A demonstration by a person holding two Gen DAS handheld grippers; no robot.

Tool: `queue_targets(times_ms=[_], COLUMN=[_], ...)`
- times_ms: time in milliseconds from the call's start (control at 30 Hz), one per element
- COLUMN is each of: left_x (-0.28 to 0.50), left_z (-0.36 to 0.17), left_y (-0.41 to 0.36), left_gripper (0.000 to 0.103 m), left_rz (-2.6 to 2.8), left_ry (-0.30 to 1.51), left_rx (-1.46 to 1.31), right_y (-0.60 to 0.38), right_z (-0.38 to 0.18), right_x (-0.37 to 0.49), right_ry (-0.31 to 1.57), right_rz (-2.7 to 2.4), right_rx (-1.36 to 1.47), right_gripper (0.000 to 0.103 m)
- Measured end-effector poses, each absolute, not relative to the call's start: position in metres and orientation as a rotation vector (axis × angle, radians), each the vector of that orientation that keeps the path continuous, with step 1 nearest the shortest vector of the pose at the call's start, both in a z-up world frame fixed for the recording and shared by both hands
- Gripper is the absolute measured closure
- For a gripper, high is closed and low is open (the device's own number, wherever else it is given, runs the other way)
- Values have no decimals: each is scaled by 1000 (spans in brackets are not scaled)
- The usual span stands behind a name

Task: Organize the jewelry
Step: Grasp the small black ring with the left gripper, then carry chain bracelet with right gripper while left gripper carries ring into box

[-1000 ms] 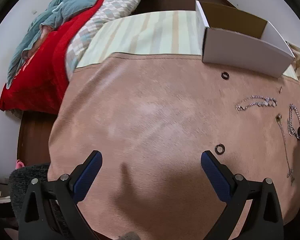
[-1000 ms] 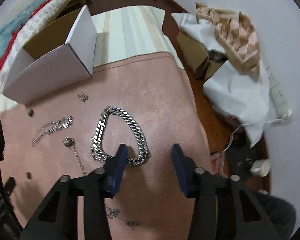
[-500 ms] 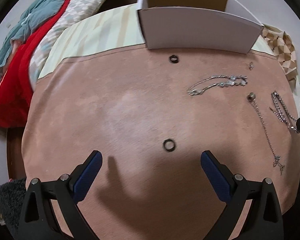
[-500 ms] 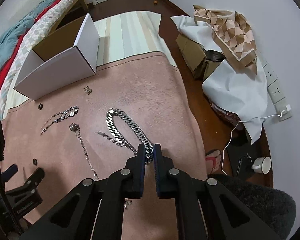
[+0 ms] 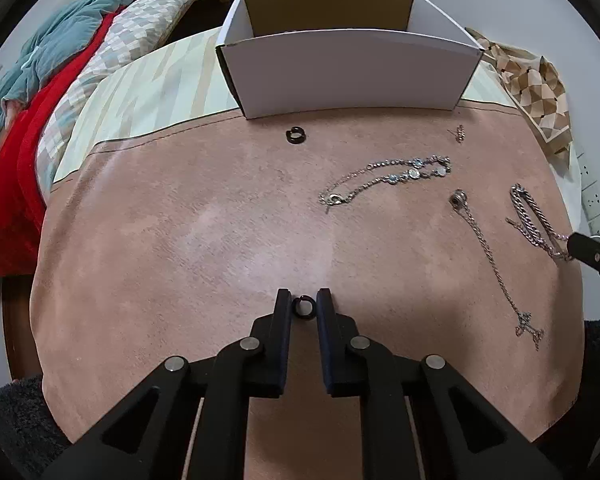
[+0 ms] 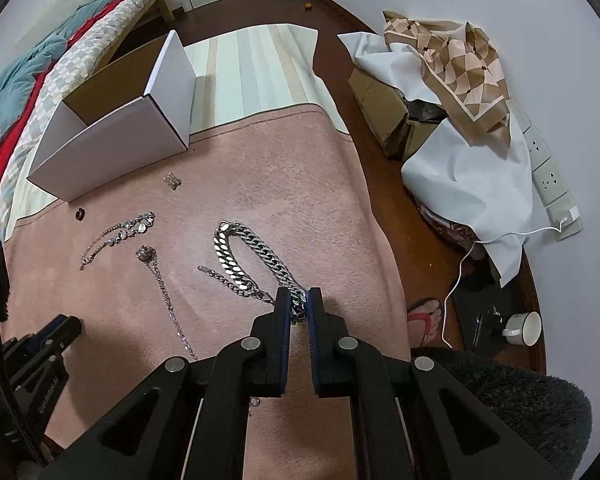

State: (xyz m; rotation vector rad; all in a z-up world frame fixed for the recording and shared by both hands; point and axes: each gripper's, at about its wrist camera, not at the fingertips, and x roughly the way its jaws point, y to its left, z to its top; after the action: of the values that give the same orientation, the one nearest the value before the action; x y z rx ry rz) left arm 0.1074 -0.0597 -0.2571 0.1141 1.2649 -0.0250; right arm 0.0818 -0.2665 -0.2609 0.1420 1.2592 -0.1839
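Jewelry lies on a pink cloth (image 5: 180, 240). My left gripper (image 5: 304, 308) is shut on a small black ring (image 5: 303, 307) that rests on the cloth. My right gripper (image 6: 299, 305) is shut on a thick silver curb chain (image 6: 236, 248), also in the left wrist view (image 5: 534, 216). A second black ring (image 5: 295, 134) lies near the open white box (image 5: 348, 76). A thin bracelet with pale stones (image 5: 388, 178), a long pendant chain (image 5: 496, 264) and a small earring (image 5: 460, 133) lie between.
The white box (image 6: 112, 148) stands on a striped mat (image 6: 256, 72) at the far edge of the cloth. A bed with red and teal bedding (image 5: 40, 92) is at the left. Cloth-covered boxes (image 6: 452, 120), a foot in a sandal (image 6: 424, 316) and a cup (image 6: 524, 328) are right.
My left gripper moved to the near black ring and closed on it. My right gripper closed on the thick chain and pulled its near end toward me.
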Motion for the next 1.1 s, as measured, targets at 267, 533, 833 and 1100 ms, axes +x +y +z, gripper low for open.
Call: queue_targets(times_ms=[267,533,833,1100], left_x=[107,121,177,247], left_z=[-244,-195,-135,-122], left_y=[-54,-54,-40,-26], left_gripper=[93,93,93,93], left_rz=[-41,-80,-109,-111], left_ry=[1235,1155,1063,1057], left_rx=[96,57,5,-4], right_y=[-256,-244,-218,-196], right_z=[-230,-176,-110,-100], right_x=[84,98,143,228], right_ry=[1199,1114,1008,1000], right_rz=[-132,-34,82,154], right_rx=[149,198,179,205], right_gripper=[95,95,95,95])
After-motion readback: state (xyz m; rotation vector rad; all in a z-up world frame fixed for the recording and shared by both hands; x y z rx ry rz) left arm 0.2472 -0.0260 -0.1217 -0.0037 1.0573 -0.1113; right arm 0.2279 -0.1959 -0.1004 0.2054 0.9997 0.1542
